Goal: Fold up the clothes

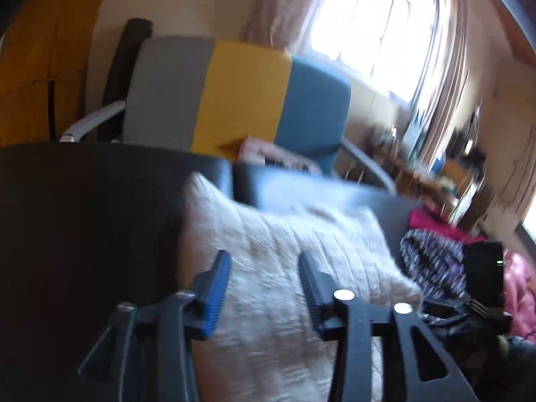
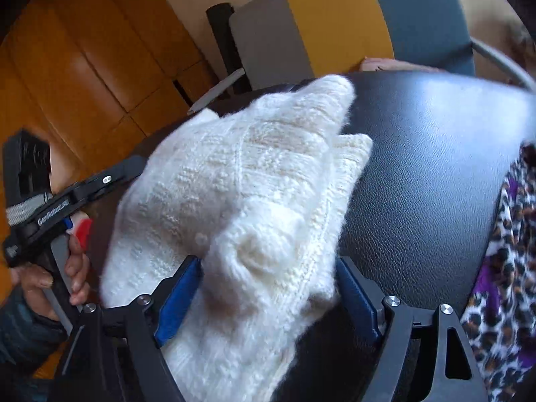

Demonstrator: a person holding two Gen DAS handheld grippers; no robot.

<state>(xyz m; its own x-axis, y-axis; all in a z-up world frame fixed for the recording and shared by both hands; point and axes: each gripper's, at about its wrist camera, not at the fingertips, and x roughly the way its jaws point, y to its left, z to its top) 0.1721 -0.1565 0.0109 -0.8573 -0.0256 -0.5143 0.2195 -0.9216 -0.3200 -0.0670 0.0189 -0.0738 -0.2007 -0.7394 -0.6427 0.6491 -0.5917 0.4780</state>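
Note:
A cream knitted sweater (image 1: 284,268) lies bunched on the black leather-look table (image 1: 83,217). My left gripper (image 1: 264,264) hovers over its near part, open, with the knit showing between the blue-padded fingers. In the right wrist view the same sweater (image 2: 241,184) fills the wide gap of my right gripper (image 2: 268,271), which stands open with its fingers on either side of a thick fold. A hand (image 2: 73,268) holds the left gripper's handle at the far left; its tips are hidden behind the sweater.
A leopard-print garment (image 2: 502,268) lies at the table's right side, with a pink garment (image 1: 519,288) beyond it. A chair with a grey, yellow and blue back (image 1: 241,97) stands behind the table. An orange wooden cabinet (image 2: 83,67) is at the left.

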